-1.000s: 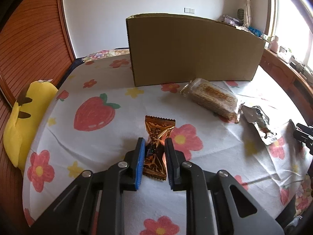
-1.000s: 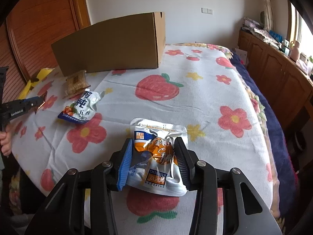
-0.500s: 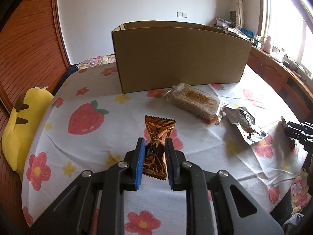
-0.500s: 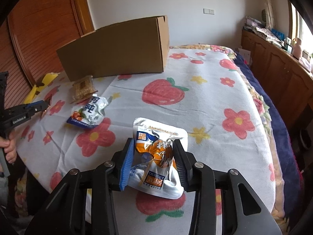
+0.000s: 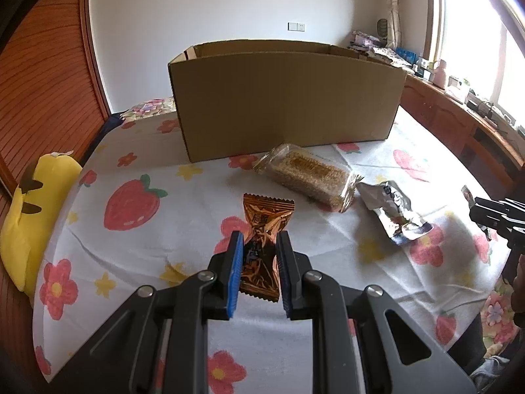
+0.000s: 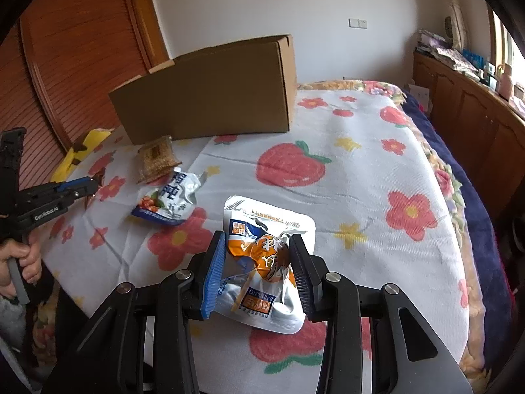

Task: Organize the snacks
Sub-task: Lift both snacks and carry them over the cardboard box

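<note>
The left gripper is clamping a brown-and-orange candy wrapper between its blue-edged pads, with the jaws drawn in as narrow as they go and the wrapper's upper end fanning out above the fingertips. Compared with the frame one second earlier, this gripper is carrying the candy closer to the cardboard box: the box's open top edge and inner rim are now showing, where before only its front wall was filling the view. The clear-wrapped cracker pack and the silver pouch are lying on the flowered sheet in front of the box, appearing further toward the lower right of the left wrist view than earlier. A yellow plush toy is lying at the sheet's left edge. The right gripper is pinching an orange-and-white snack bag, crumpling its middle; the jaws are standing partly apart around the bag, slightly narrower than one second ago. The bag is appearing lifted off the sheet, though contact at its lower edge cannot be told. In the right wrist view, the box is appearing nearer and larger than earlier, and the blue-and-white face of the silver pouch is showing beside the cracker pack. A hand is gripping the left gripper's handle at the frame's left edge.
</note>
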Action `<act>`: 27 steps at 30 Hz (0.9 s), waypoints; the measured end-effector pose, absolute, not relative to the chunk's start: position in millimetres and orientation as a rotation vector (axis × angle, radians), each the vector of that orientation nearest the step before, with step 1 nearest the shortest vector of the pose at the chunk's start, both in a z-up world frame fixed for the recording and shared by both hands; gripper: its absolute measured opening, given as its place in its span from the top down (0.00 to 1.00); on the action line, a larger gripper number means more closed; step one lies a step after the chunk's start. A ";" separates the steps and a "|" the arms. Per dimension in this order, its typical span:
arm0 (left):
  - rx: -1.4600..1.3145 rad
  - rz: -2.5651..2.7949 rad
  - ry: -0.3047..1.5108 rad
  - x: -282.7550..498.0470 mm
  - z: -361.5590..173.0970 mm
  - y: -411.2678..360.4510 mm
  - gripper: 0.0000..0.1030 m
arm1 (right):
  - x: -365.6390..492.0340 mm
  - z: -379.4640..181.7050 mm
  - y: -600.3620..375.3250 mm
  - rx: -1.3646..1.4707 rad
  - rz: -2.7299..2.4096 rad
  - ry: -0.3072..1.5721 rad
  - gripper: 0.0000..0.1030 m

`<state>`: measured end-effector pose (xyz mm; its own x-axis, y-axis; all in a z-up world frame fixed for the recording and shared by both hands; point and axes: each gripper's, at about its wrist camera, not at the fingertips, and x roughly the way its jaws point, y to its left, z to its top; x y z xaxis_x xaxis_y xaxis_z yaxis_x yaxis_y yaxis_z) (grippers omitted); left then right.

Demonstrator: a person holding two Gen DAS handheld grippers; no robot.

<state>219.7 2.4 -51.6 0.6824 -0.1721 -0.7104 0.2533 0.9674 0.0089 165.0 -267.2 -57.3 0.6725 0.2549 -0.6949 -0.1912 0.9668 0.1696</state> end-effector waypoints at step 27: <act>0.144 -0.333 0.557 288.6 59.0 -48.2 0.82 | 237.1 61.0 -222.9 -0.073 0.373 0.515 0.62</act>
